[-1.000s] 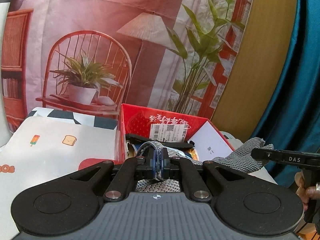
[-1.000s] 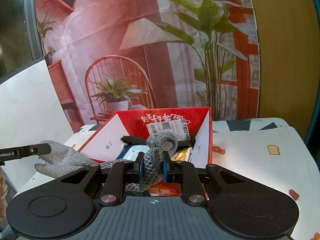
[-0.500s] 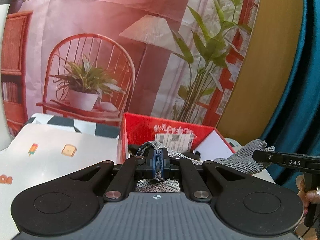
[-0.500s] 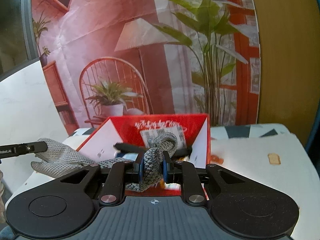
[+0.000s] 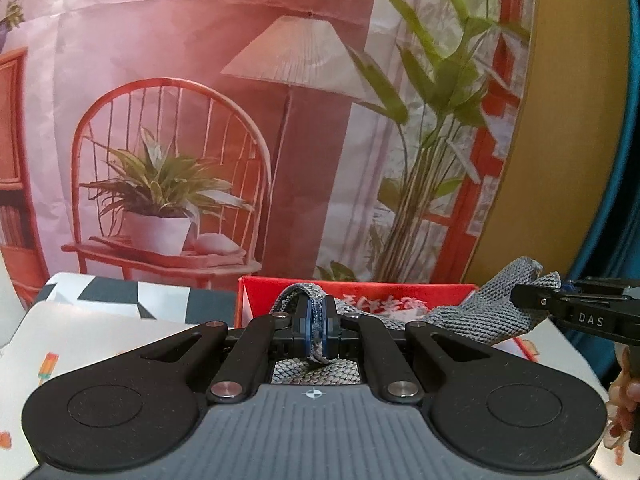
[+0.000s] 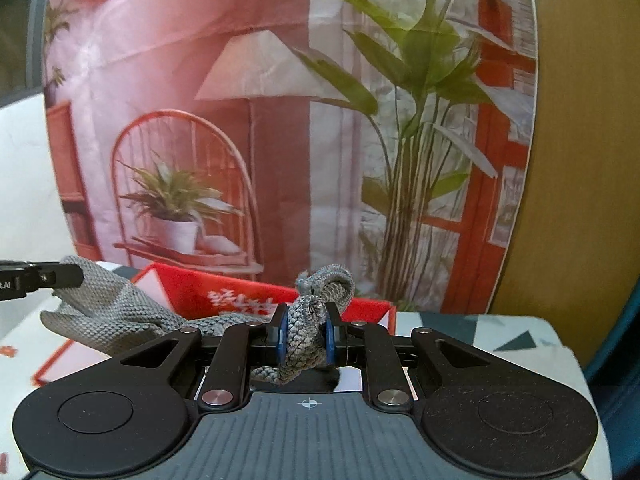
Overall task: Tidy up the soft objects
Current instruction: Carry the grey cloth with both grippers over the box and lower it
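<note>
A grey knitted cloth [image 5: 476, 320] hangs stretched between both grippers above the red box [image 5: 360, 288]. My left gripper [image 5: 316, 326] is shut on one thin edge of it. In the right wrist view, my right gripper [image 6: 306, 338] is shut on a bunched, thicker end of the same cloth [image 6: 116, 308], which trails off to the left. The right gripper's tip shows at the right edge of the left wrist view, and the left gripper's tip at the left edge of the right wrist view. The box's inside is mostly hidden behind the gripper bodies.
The red box [image 6: 224, 292] stands on a table covered by a white patterned cloth [image 5: 80, 344]. A printed backdrop [image 5: 248, 120] with a chair, lamp and plants hangs behind. A teal curtain [image 5: 628, 200] is at the right. A hand [image 5: 624, 408] grips the right tool's handle.
Both grippers have drawn back and tilted up with the cloth held taut. The red box has sunk lower in both views and its contents have dropped out of sight.
</note>
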The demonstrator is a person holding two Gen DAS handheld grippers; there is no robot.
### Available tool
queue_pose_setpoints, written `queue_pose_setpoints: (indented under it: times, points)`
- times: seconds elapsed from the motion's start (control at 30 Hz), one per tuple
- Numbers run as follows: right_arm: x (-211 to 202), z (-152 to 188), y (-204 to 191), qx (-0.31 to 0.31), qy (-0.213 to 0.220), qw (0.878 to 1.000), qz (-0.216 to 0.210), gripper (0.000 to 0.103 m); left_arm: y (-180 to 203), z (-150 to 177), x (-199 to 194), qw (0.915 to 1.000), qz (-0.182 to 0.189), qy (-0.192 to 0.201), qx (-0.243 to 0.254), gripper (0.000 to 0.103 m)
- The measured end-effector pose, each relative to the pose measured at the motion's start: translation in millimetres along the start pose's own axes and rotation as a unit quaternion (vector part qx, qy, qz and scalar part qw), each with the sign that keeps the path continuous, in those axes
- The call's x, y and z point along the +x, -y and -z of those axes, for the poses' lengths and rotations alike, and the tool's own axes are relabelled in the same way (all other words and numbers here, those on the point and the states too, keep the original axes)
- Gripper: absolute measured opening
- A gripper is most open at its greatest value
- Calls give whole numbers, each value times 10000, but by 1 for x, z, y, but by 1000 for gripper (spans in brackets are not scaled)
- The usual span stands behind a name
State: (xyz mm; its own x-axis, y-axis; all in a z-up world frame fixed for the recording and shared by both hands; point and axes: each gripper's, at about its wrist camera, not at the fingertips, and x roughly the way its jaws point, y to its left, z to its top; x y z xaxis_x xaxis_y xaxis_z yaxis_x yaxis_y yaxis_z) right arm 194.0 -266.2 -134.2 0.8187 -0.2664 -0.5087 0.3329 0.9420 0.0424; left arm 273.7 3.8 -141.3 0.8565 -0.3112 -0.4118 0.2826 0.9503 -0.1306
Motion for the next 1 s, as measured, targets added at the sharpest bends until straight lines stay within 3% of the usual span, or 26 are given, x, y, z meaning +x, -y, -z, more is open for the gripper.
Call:
queue_pose_setpoints:
  times: [0.17,0.37,0.53,0.87,1.0]
  points:
    - [36,-4,-4,-286,-275,9992,43,16,3,-3,36,9990,42,-396,213,6]
    - [74,7,-15,-458,-1063,9931,-171,16,8,10,65,9928,179,-1057,540,6]
    - [90,16,-20,-455,-1467,9878,-263,16,12,18,77,9867,285,-1414,749,6]
    - [92,23,-12,-329,-1621,9860,-222,17,15,20,79,9828,279,-1582,913,7]
    - [85,18,-13,-309,-1499,9881,-162,27,14,15,73,9832,271,-1547,932,12]
